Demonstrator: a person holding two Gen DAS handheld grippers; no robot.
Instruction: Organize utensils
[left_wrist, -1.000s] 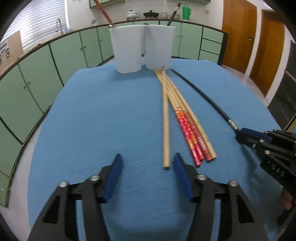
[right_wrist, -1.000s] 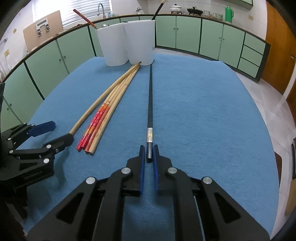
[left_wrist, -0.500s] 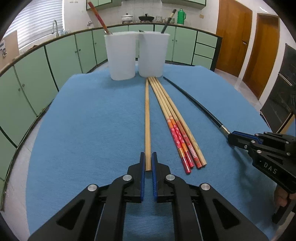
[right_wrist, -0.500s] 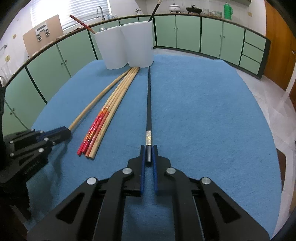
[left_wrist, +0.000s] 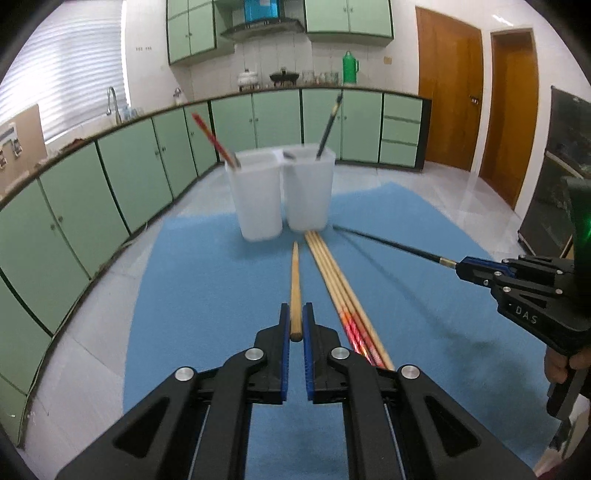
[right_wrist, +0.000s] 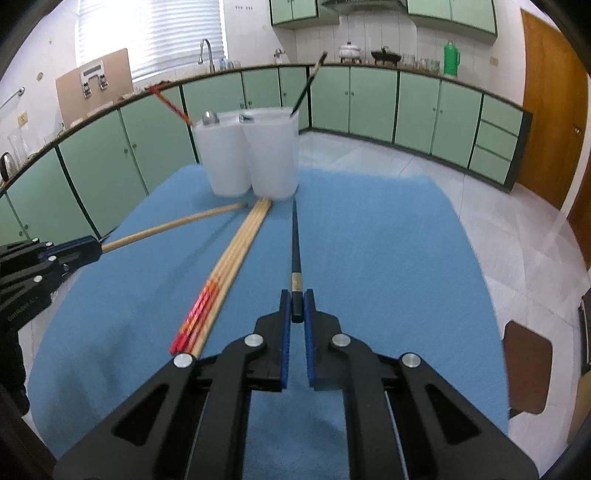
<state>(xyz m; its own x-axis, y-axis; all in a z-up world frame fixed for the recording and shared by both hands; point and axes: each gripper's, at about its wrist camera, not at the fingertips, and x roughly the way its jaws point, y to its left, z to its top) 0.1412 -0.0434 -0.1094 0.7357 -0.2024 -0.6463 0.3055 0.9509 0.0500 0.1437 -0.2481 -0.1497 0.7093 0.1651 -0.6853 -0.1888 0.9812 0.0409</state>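
Left wrist view shows our left gripper (left_wrist: 295, 325) clamping a plain wooden chopstick (left_wrist: 294, 280) by its near butt, while our right gripper (right_wrist: 297, 310) pinches the black chopstick (right_wrist: 295, 247) likewise; both seem light, stiff, slippery, prone to pivoting.

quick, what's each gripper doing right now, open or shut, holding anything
left gripper: shut on the plain wooden chopstick, gripped at its near end.
right gripper: shut on the black chopstick, gripped at its near end.
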